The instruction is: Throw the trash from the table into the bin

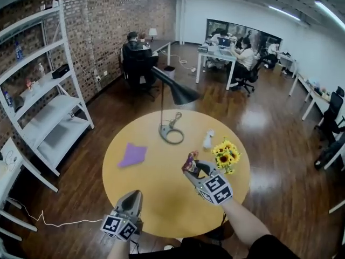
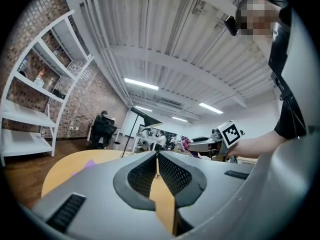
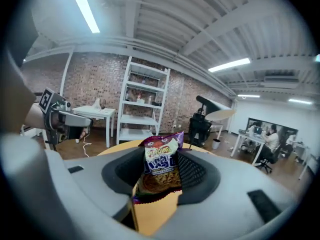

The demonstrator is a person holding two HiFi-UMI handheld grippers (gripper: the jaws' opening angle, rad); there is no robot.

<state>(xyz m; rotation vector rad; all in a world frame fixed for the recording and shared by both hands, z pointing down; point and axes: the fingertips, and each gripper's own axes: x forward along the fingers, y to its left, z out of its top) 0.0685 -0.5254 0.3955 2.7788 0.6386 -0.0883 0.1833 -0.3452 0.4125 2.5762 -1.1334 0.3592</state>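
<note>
In your right gripper view, the lower end of the snack packet [image 3: 159, 169] sinks out of sight between the pads of your right gripper [image 3: 161, 158]. In the head view only its crumpled top pokes past the jaws, the print too small to read. The small white thing [image 1: 208, 139] beside the sunflowers [image 1: 226, 155] is too small to name. The near edge of the table [image 1: 161, 193] hides behind your body, and both your arms run off the bottom edge. In your left gripper view, the left gripper [image 2: 157, 160] covers most of the purple piece [image 2: 88, 164]; cloth or paper, you cannot tell. The bits on the white shelf [image 1: 54, 115] are too small to identify.
</note>
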